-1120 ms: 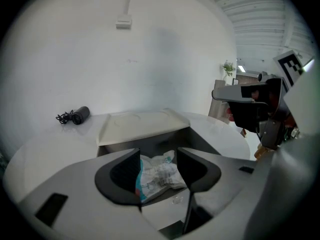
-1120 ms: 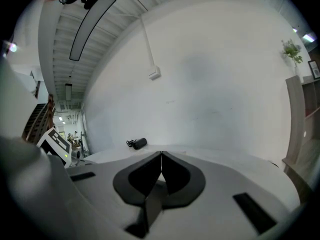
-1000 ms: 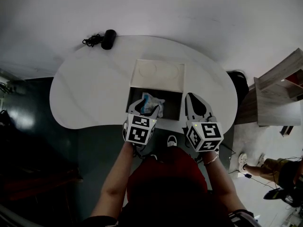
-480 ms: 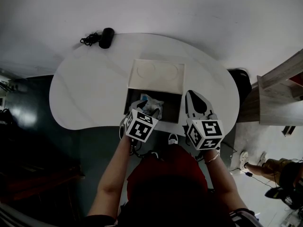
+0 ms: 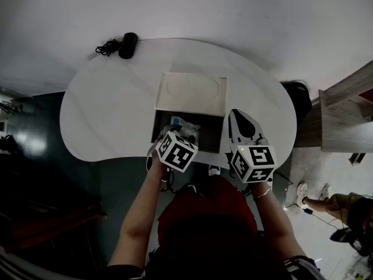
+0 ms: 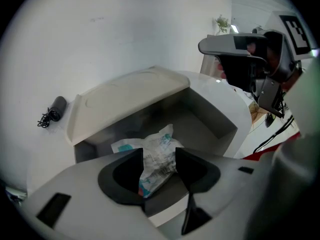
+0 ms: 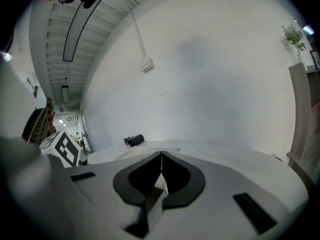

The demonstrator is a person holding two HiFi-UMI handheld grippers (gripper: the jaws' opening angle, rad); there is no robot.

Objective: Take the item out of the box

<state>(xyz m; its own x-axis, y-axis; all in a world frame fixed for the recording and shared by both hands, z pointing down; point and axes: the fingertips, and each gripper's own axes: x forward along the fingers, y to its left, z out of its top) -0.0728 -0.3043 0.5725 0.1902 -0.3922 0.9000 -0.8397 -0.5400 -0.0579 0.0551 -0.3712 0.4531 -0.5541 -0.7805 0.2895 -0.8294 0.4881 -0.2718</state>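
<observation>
way into the box: from above, on its right half

the box [image 5: 217,134] is open on top, and its lid [image 5: 192,94] stands open along the far edge, barring any reach from that side. the left gripper [image 5: 176,134] fills the left half of the opening, jaws pressed on the packet [image 6: 159,156], so the free part is the right half of the box, bare down to the walls. the right gripper [image 5: 240,121], jaws together, is just right of the box and blocks that flank. left of the box the table [image 5: 105,109] is wide open; a black gadget with a cord [image 5: 123,45] sits well beyond the box's far-left corner, at the table's edge.
</observation>
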